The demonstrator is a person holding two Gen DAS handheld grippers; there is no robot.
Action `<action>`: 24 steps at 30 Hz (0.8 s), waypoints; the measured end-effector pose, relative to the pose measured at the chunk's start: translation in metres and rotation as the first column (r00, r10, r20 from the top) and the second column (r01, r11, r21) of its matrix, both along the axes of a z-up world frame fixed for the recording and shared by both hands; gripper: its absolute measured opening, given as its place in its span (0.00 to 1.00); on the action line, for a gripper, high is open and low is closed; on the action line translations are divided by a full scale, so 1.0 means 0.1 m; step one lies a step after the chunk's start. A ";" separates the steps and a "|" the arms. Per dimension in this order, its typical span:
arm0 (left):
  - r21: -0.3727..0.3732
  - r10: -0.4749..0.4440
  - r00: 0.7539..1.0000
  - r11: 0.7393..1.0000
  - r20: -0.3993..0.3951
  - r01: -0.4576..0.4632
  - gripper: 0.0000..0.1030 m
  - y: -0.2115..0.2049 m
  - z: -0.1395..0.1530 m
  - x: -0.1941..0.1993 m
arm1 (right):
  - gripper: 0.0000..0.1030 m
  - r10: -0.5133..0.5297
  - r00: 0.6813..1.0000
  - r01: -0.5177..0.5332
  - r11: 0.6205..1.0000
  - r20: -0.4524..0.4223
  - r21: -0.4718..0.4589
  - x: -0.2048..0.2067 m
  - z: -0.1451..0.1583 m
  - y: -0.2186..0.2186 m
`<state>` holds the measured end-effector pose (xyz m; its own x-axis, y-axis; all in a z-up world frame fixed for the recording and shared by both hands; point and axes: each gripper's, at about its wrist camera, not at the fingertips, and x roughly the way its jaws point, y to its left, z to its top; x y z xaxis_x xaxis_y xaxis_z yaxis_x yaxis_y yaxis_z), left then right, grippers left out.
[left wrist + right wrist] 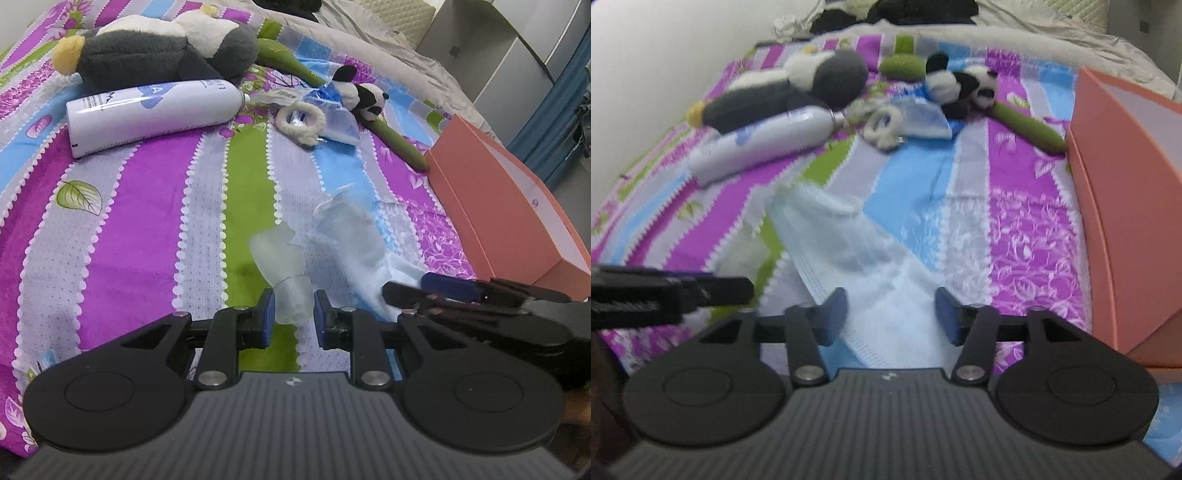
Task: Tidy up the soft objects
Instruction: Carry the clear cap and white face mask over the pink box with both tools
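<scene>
A frosted translucent soft bottle (284, 266) lies on the striped bedspread; its neck sits between the open pads of my left gripper (293, 308), with a small gap on each side. Beside it lies a pale blue face mask (354, 236), which fills the middle of the right wrist view (871, 266). My right gripper (891, 314) is open above the mask's near end; it shows at the right of the left wrist view (413, 288). A grey and white plush (155, 48), a panda plush on a green stem (365, 99) and a fluffy white ring (301, 120) lie farther back.
A salmon-pink open box (506, 206) stands at the right, also in the right wrist view (1126, 206). A white spray can (155, 110) lies by the grey plush. A clear plastic bag (336, 118) lies by the panda. Grey bedding is bunched beyond.
</scene>
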<state>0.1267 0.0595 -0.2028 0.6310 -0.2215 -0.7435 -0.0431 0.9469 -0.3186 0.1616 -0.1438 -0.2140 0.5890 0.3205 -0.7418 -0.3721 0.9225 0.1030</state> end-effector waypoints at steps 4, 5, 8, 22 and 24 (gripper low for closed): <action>0.004 -0.004 1.000 1.000 -0.008 0.004 0.25 -0.02 -0.04 0.02 | 0.57 0.004 1.000 -0.004 1.000 0.000 -0.029 -0.01 -0.11 0.02; 0.003 -0.004 1.000 1.000 -0.009 0.004 0.25 -0.02 -0.05 0.03 | 0.58 0.010 1.000 -0.010 0.999 0.005 -0.038 -0.02 -0.12 0.04; 0.006 -0.005 1.000 1.000 -0.013 0.005 0.25 -0.03 -0.07 0.05 | 0.57 0.020 1.000 -0.019 0.997 0.015 -0.073 -0.05 -0.13 0.09; 0.006 -0.015 1.000 1.000 0.004 0.015 0.25 -0.09 -0.05 0.06 | 0.06 -0.041 0.999 0.042 0.997 0.024 -0.068 -0.15 -0.03 0.05; 0.007 -0.013 1.000 1.000 0.009 0.013 0.25 -0.08 -0.03 0.05 | 0.06 -0.063 0.997 0.065 0.996 0.034 -0.067 -0.17 0.03 0.03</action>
